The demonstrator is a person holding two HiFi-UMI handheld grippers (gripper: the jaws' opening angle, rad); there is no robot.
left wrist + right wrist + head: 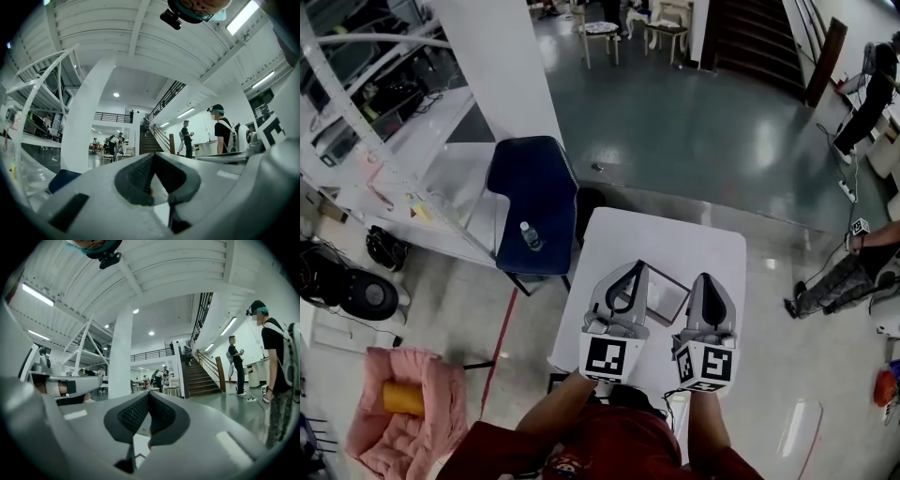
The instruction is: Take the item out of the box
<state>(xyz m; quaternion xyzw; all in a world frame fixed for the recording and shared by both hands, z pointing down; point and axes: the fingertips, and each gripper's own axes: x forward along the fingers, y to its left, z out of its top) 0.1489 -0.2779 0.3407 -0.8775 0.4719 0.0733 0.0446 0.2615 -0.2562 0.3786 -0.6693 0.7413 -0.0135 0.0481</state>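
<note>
**Both grippers closed and empty, box between them**

The white table has bare surface ahead of both tips, up to its far edge. A blue chair stands left of the left gripper. The open box sits between the left gripper and the right gripper; its contents cannot be made out.

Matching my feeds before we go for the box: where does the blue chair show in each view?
Head view: blue chair left of centre, just up-left of the white table.
Left gripper view: lower left, a blue corner at the foot of the white pillar.
Right gripper view: not in it.
Shared landmark: the white pillar, upper left in the head view, left of centre in the right gripper view.
</note>
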